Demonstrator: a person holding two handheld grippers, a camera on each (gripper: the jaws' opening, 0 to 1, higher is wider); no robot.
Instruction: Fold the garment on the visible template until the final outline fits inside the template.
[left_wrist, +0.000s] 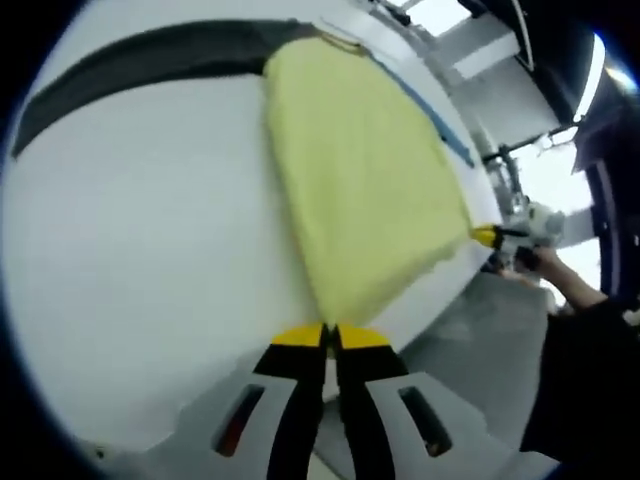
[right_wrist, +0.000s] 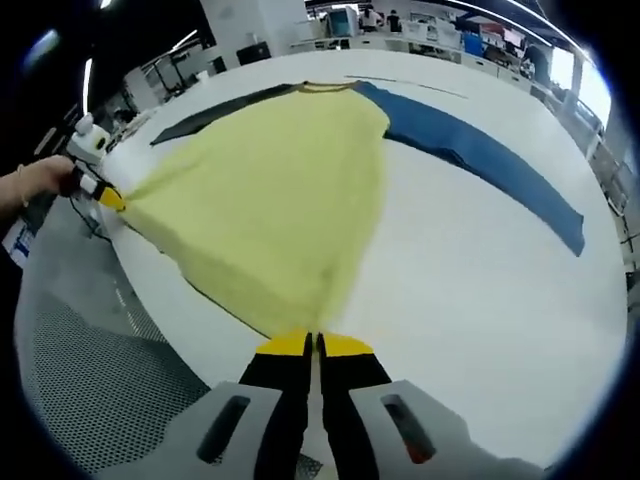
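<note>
A yellow-bodied cloth garment (left_wrist: 360, 170) is seen spread on the white round table (left_wrist: 130, 270); its dark grey sleeve (left_wrist: 140, 60) runs toward 10 o'clock, its blue sleeve (right_wrist: 480, 150) toward 2 o'clock in the right gripper view. The left gripper (left_wrist: 331, 335), jaws pressed together, pinches the hem at 6 o'clock. The right gripper (right_wrist: 314, 345) is likewise clamped on the hem's other corner.

The garment (right_wrist: 270, 190) lies on the table (right_wrist: 480, 290), each near corner pinched by a gripper at the table's edge.
</note>
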